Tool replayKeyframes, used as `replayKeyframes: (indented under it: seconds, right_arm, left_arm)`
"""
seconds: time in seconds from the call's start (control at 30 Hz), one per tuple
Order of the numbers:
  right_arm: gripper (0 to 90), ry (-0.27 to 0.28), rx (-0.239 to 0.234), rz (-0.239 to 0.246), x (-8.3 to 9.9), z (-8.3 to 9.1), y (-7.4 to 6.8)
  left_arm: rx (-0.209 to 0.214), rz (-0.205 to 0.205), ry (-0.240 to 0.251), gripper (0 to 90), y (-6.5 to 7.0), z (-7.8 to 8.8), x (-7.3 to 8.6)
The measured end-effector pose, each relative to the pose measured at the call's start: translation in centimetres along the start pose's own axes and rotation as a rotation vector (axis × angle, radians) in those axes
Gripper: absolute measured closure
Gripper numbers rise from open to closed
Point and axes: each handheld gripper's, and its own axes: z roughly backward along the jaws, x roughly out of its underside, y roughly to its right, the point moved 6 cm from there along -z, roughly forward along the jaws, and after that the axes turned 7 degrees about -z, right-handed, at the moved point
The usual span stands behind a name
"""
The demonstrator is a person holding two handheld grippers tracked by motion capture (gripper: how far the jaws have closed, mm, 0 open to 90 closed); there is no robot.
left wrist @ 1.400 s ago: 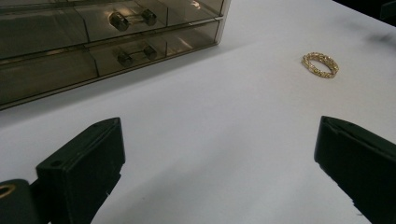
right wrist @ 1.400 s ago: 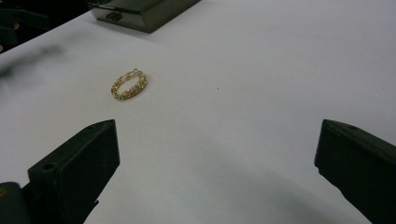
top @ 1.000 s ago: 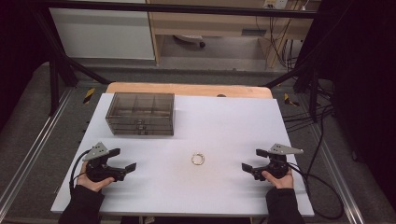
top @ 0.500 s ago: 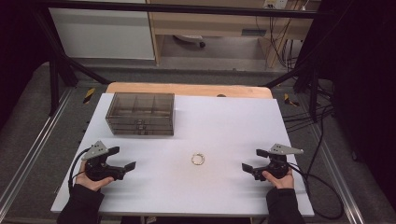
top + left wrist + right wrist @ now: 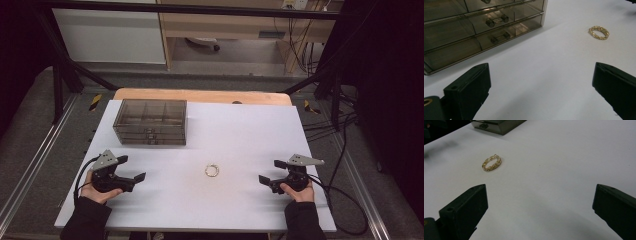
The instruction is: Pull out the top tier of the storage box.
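Bracelet [image 5: 212, 170] of gold links is laid flat at mid-table, between the left gripper [image 5: 129, 172] and right gripper [image 5: 274, 172], well clear of the drawer box [image 5: 150, 122]. Both jaws are held wide open, empty, seemingly ready.

On my white tabletop [image 5: 240, 135], a smoky clear drawer organizer [image 5: 150, 121] sits at about eleven o'clock, its drawers shut. A small gold chain bracelet [image 5: 212, 170] lies flat near the middle, well apart from it.
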Motion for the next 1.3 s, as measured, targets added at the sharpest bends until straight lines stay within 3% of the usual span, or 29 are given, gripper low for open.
replayKeyframes:
  seconds: [0.37,0.47,0.87,1.3]
  right_arm:
    - [0.7,-0.001,0.004,0.002,0.0,-0.1,0.0]
    - [0.7,-0.003,0.005,0.002,0.1,-0.1,0.0]
    - [0.7,-0.007,0.006,0.002,0.1,-0.1,0.0]
    - [0.6,-0.007,0.008,0.004,0.1,-0.1,0.1]
  left_arm:
    - [-0.023,-0.04,-0.022,1.7,-0.2,0.0,-0.3]
    - [-0.036,-0.077,-0.038,1.7,-0.2,0.0,-0.6]
    - [-0.071,-0.155,-0.059,2.7,-0.5,0.1,-1.4]
    - [-0.122,-0.324,-0.124,2.7,-0.4,-0.6,-2.3]
